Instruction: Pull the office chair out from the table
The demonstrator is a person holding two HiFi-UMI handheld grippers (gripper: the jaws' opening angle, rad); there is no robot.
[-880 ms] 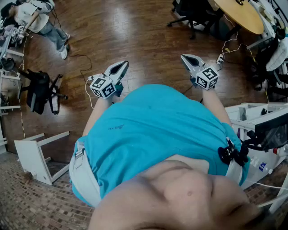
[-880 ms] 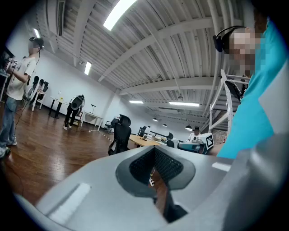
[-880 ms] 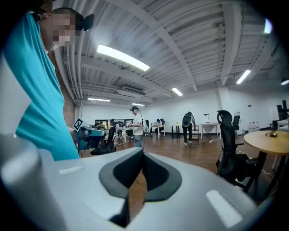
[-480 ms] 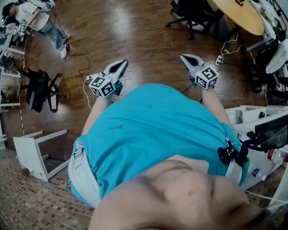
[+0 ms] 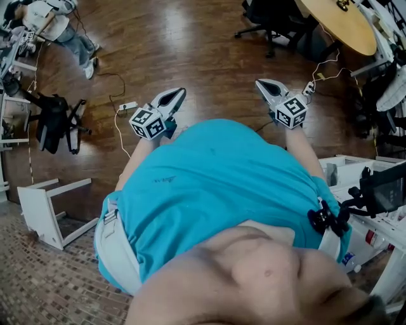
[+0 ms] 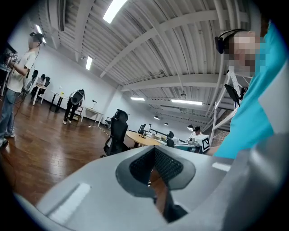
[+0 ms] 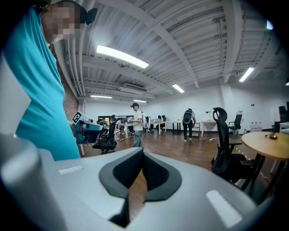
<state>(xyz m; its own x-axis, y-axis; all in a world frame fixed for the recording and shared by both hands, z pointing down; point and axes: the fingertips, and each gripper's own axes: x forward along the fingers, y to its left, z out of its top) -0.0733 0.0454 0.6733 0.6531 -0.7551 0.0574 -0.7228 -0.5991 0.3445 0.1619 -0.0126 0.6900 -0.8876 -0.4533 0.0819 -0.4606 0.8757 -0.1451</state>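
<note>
step: probably approaching, chair not yet grasped
left hand-held gripper (image 5: 175, 95): jaws closed, holding nothing
right hand-held gripper (image 5: 262, 84): same
office chair (image 5: 271, 19): sitting beside table (image 5: 342, 25) edge, well ahead
next: closing in, opening jaws, gripping backrest

White frame (image 5: 33, 214) on wood flr (image 5: 190, 57), pwr strip (image 5: 129, 105) nr.

No readable writing in view — only coded squares.
The left cube (image 5: 147, 122) on your left gripper (image 5: 174, 95) and the right cube (image 5: 292, 110) on your right gripper (image 5: 263, 84) carry black-and-white square markers, patterns with no letters or numbers. The small dark mark (image 5: 163, 179) on the chest of your teal shirt (image 5: 222, 171) is too small to read — it could be print or a logo.
</note>
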